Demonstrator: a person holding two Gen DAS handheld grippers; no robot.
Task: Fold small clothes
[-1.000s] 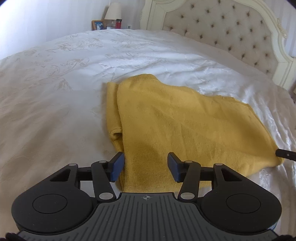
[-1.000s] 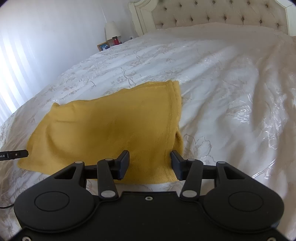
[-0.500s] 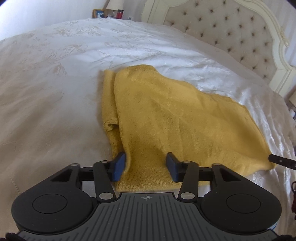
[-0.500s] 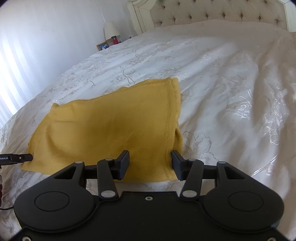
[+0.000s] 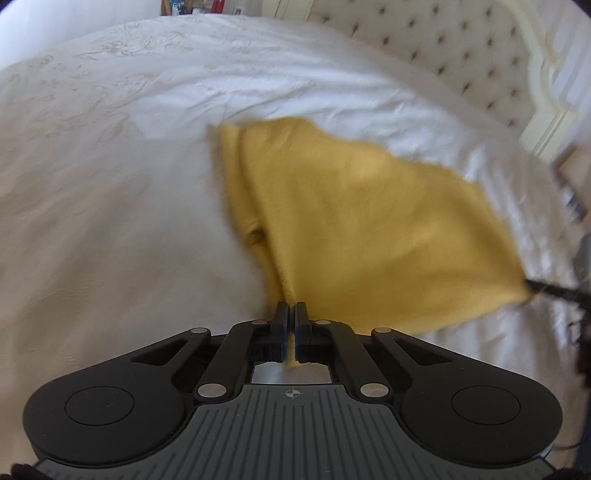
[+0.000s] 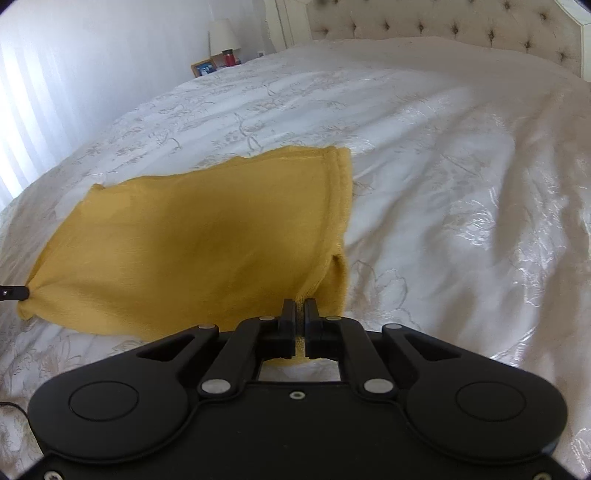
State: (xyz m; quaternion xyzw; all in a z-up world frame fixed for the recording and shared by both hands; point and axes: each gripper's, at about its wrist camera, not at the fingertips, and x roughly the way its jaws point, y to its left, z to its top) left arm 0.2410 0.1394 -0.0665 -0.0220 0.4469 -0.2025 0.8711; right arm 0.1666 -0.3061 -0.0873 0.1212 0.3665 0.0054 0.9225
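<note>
Big bed with a white floral-embroidered bedspread (image 6: 424, 155) fills the room, cream button-tufted headboard (image 5: 454, 55) behind it, and a small white-shaded lamp (image 6: 222, 36) off by the wall. The mustard-yellow knit garment (image 6: 192, 236) lies partly folded mid-bed. Left gripper (image 5: 291, 312) has just snapped closed, pinching its near left corner; right gripper (image 6: 300, 308) likewise clamps the near right corner.

A mustard-yellow knitted garment (image 6: 207, 236), seemingly a small sweater folded over, lies spread on the bed; its hemmed side edge runs from 6 toward 12 o'clock in the right wrist view, both near corners pinched up
</note>
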